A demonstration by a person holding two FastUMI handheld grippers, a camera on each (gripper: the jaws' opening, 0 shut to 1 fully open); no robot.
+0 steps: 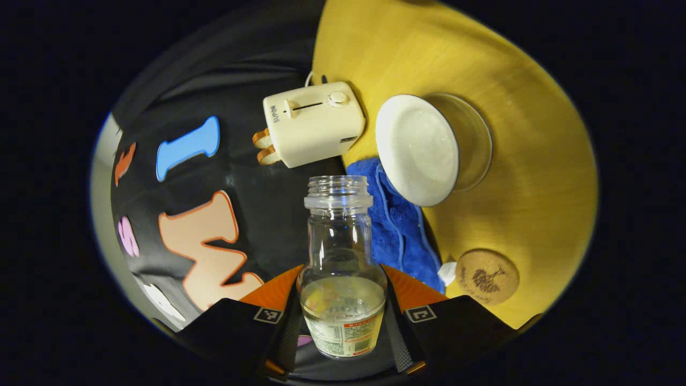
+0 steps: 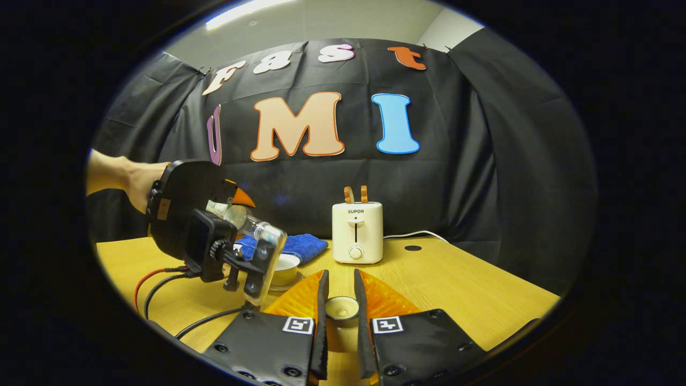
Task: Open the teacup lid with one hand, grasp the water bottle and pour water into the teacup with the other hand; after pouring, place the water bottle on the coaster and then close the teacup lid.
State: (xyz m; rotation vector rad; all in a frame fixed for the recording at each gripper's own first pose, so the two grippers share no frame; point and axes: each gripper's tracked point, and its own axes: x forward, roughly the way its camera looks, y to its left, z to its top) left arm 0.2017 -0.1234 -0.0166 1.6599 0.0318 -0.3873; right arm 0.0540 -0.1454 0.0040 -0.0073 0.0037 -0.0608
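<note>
My left gripper (image 1: 342, 279) is shut on a clear, uncapped water bottle (image 1: 338, 236) with some water low inside. Its mouth points toward the blue cloth, and the white teacup (image 1: 418, 150) on its glass saucer (image 1: 474, 139) lies just right of the mouth. A round cork coaster (image 1: 486, 276) lies on the table at the lower right. In the right gripper view a hand holds that gripper (image 2: 203, 230) with the bottle (image 2: 246, 222) tilted mouth-down over the open teacup (image 2: 285, 268). My right gripper (image 2: 340, 284) is shut on the cream teacup lid (image 2: 342, 308), held above the table.
A cream toaster (image 2: 357, 233) with two slices of toast stands at the back of the yellow table (image 2: 455, 284). A blue cloth (image 2: 300, 244) lies behind the teacup. Red and black cables (image 2: 161, 284) run across the left side. A small white cap (image 1: 447, 273) lies beside the coaster.
</note>
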